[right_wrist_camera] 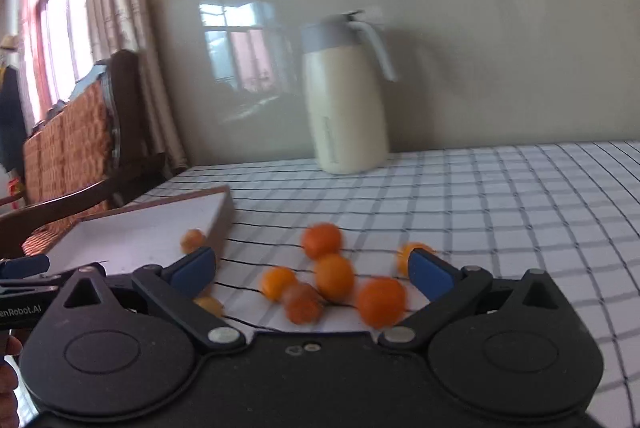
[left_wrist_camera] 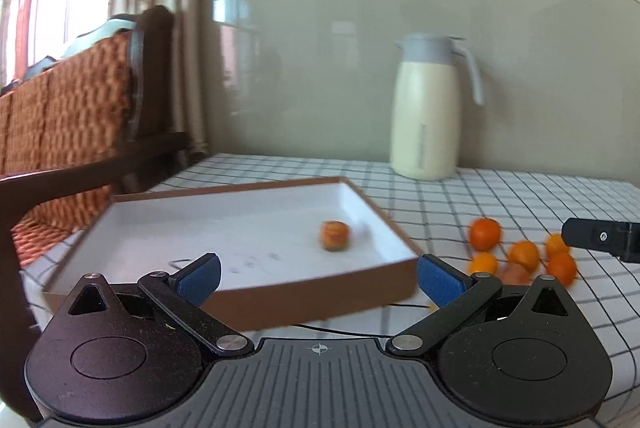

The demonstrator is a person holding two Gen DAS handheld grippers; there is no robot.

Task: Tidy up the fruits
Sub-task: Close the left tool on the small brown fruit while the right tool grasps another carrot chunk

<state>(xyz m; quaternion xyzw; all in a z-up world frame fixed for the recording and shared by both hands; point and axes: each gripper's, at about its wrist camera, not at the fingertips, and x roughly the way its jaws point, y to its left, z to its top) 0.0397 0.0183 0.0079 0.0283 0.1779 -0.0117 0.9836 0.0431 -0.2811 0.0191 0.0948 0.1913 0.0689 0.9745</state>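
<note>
Readable text, one item: white lettering "enRobot.AI", its start cut off by the frame edge, on the black body of the left gripper (right_wrist_camera: 24, 270) at the left margin of the right wrist view. Vertical print on the cream thermos jug (right_wrist_camera: 344, 115): too blurred to read.

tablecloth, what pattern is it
White tablecloth with a dark grid check, clearest in the right wrist view.

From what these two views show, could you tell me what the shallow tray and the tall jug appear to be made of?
The tray looks like cardboard: matt brown outer walls, a plain white lining, thin straight edges and sharp folded corners. The jug looks like painted or coated metal, cream with a soft sheen, though it could be plastic; its grey lid and handle look like matt plastic. Motion blur hides finer surface detail.
</note>
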